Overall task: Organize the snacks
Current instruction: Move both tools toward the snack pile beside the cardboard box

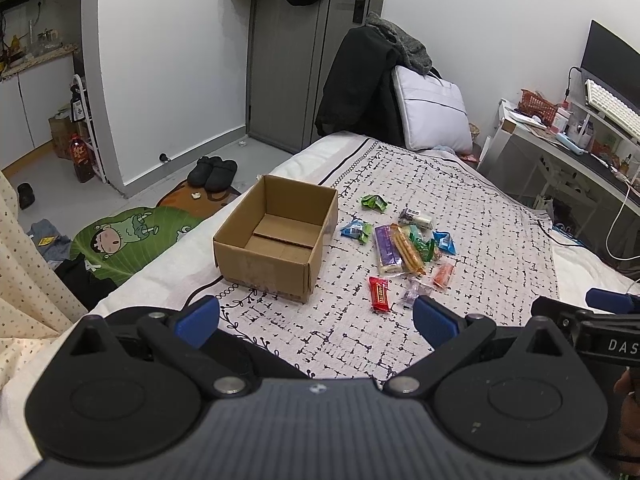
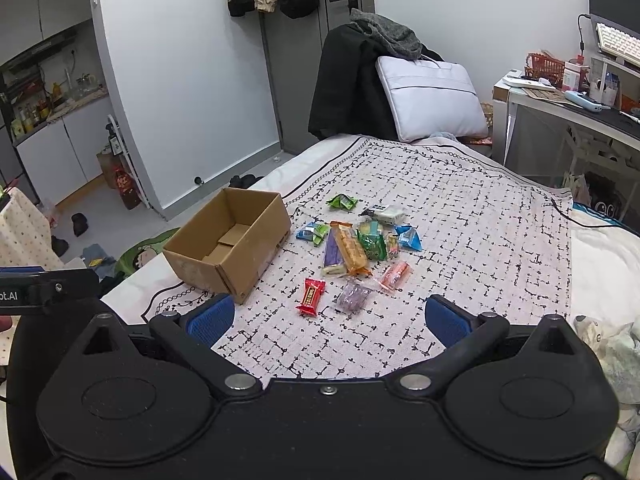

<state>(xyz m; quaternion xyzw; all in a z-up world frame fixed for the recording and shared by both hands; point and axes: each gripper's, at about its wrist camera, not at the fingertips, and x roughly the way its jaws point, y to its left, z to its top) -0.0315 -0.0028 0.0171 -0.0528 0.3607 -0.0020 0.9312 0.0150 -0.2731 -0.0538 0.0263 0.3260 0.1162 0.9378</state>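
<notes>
Bare blanket (image 2: 340, 344) lies open before the snack pile (image 2: 356, 252), while the cardboard box (image 2: 228, 244) blocks its left flank.

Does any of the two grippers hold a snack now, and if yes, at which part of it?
Nothing is held. The left gripper and the right gripper are both open and empty above the blanket; the snacks lie untouched beside the empty cardboard box.

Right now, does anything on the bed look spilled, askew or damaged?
Nothing looks damaged. The snacks lie loose in a heap on the patterned blanket, beside the cardboard box, which stands upright and empty. Both grippers hover with jaws open.
</notes>
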